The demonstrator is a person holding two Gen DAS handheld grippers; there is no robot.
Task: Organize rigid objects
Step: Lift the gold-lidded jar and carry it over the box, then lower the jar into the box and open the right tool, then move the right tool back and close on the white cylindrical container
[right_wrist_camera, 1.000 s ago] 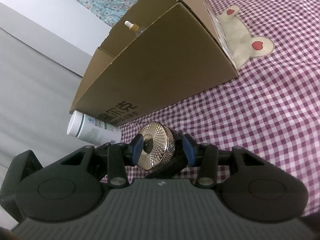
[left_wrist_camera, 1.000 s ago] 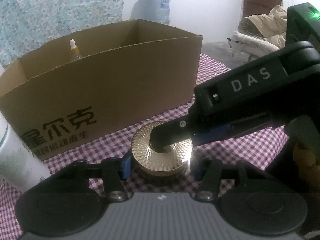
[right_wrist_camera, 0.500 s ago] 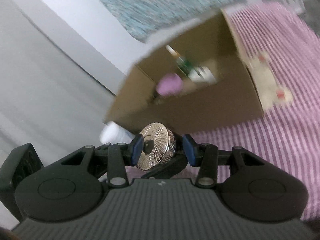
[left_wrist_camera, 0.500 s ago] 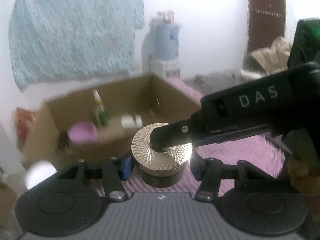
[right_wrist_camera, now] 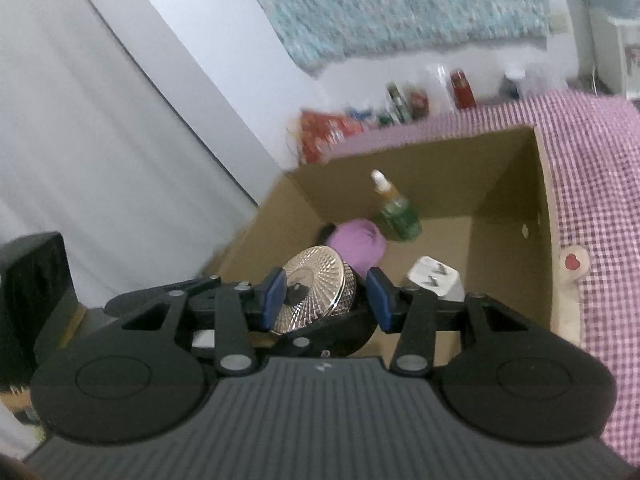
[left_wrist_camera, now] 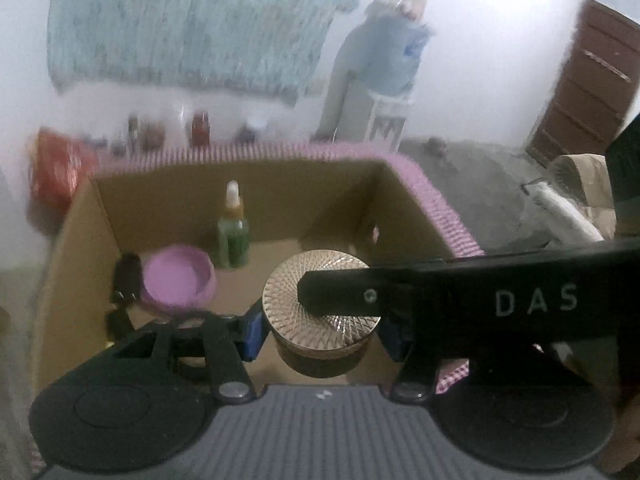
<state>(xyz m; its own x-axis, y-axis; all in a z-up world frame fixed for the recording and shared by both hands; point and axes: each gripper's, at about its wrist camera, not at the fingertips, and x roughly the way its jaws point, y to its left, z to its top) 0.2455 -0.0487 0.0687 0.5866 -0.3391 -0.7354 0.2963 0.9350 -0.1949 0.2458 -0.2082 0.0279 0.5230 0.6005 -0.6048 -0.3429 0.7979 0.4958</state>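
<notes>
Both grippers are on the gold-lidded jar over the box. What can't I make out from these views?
- Jar base: left wrist view, hidden by gripper body.
- Box floor under jar: both views, covered.
- Shelf bottles: blurred.
- White plug: right wrist view, partly behind finger.

Both wrist views sit close above the open cardboard box (left_wrist_camera: 72, 248) (right_wrist_camera: 516, 156), looking down in. Shared: green dropper bottle (left_wrist_camera: 233, 236) (right_wrist_camera: 398, 212), pink bowl (left_wrist_camera: 176, 278) (right_wrist_camera: 358, 242).
</notes>
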